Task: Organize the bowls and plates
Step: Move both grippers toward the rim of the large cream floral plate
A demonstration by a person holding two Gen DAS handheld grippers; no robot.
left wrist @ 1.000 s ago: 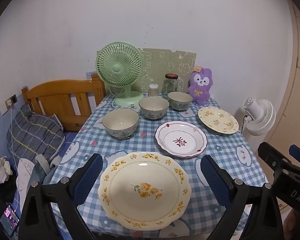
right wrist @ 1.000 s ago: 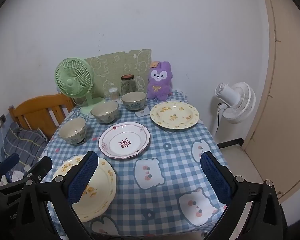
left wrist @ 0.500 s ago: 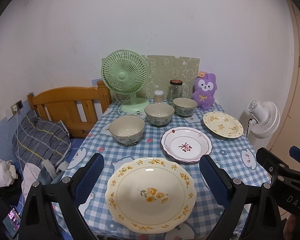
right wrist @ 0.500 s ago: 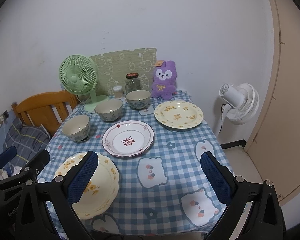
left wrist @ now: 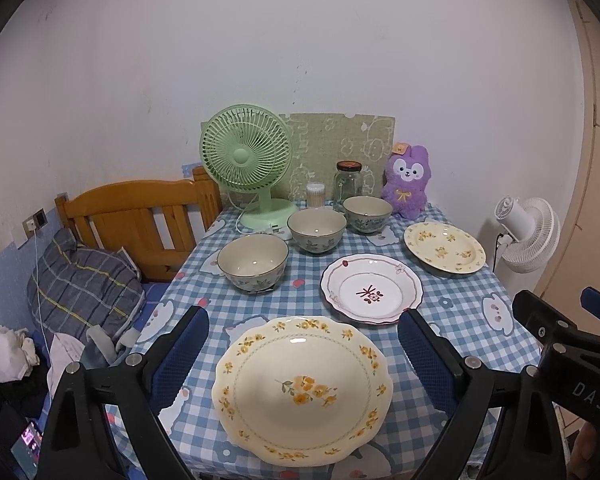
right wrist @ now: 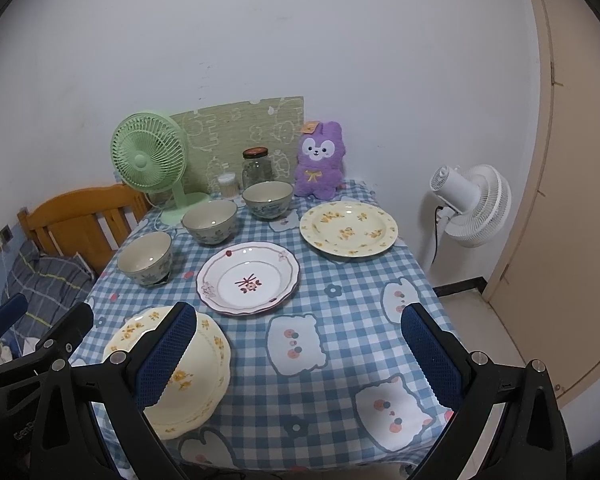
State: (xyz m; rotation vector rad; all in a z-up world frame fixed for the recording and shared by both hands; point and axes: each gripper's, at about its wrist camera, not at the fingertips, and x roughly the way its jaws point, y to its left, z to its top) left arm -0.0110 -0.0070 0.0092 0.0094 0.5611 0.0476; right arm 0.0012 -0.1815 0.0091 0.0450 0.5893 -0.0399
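1. Ok, left wrist view first: we see the left gripper (left wrist: pixel 302 354) with jaws spread wide, holding nothing, hovering over the near edge of the table (left wrist: pixel 460 308). The large yellow-flower plate (left wrist: pixel 302 390) lies flat between the two blue pads as seen from here; we can't tell if either pad touches it. Behind it sits the white plate with red motif (left wrist: pixel 371 294), and further back on the right the smaller yellow plate (left wrist: pixel 444 247). Three bowls run diagonally on the left side: near bowl (left wrist: pixel 253 263), middle bowl (left wrist: pixel 317 231), far bowl (left wrist: pixel 367 214), all upright, none stacked. Back row: green fan (left wrist: pixel 247 162), glass jar (left wrist: pixel 348 182), purple plush (left wrist: pixel 407 180). The right gripper's black frame shows at the right edge.

2. Right wrist view: we see the right gripper (right wrist: pixel 300 354) also spread wide and empty, over bare checked cloth at the near right of the table. Its left pad overlaps the large yellow-flower plate (right wrist: pixel 204 364) in frame; contact unclear. The red-motif plate (right wrist: pixel 248 278) is ahead, smaller yellow plate (right wrist: pixel 349 229) beyond right, bowls to the left. A white floor fan (right wrist: pixel 472 204) stands beside the table.
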